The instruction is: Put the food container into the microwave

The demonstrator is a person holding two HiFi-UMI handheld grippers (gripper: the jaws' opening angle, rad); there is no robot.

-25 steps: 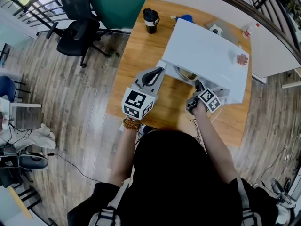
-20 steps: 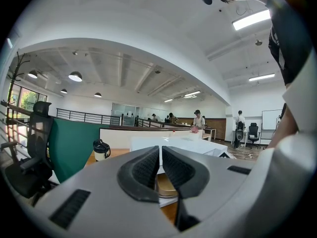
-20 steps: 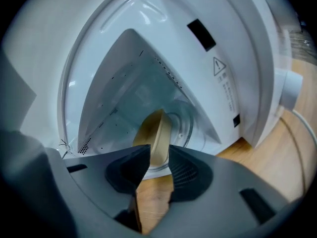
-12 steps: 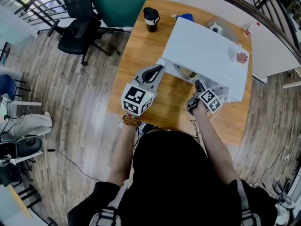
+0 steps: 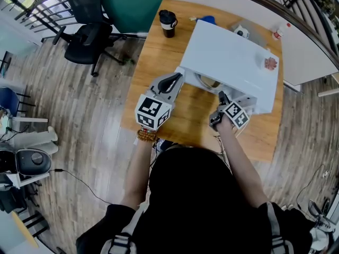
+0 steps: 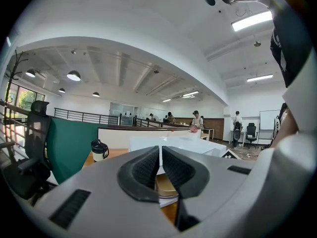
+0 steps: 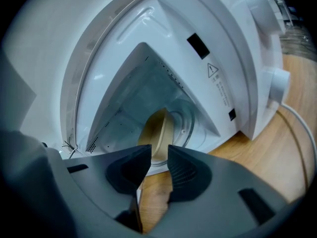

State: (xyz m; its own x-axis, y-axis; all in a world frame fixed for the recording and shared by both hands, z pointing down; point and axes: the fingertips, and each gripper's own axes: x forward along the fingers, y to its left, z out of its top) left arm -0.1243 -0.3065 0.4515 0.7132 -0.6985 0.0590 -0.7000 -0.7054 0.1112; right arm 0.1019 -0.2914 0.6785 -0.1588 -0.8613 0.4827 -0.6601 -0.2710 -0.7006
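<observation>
White microwave (image 5: pixel 228 57) stands on the wooden table (image 5: pixel 153 52), 1 black cup (image 5: pixel 168 23) nearby.

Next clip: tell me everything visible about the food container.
The food container is round, shallow and tan, plastic or paper by its look, with a plain rim. It sits upright inside the open microwave, on the glass turntable, near the front of the cavity. Whether it has a lid, and what it holds, cannot be told.

Grey left gripper (image 5: pixel 177 79) (chequered marker cube (image 5: pixel 153 114))
</observation>
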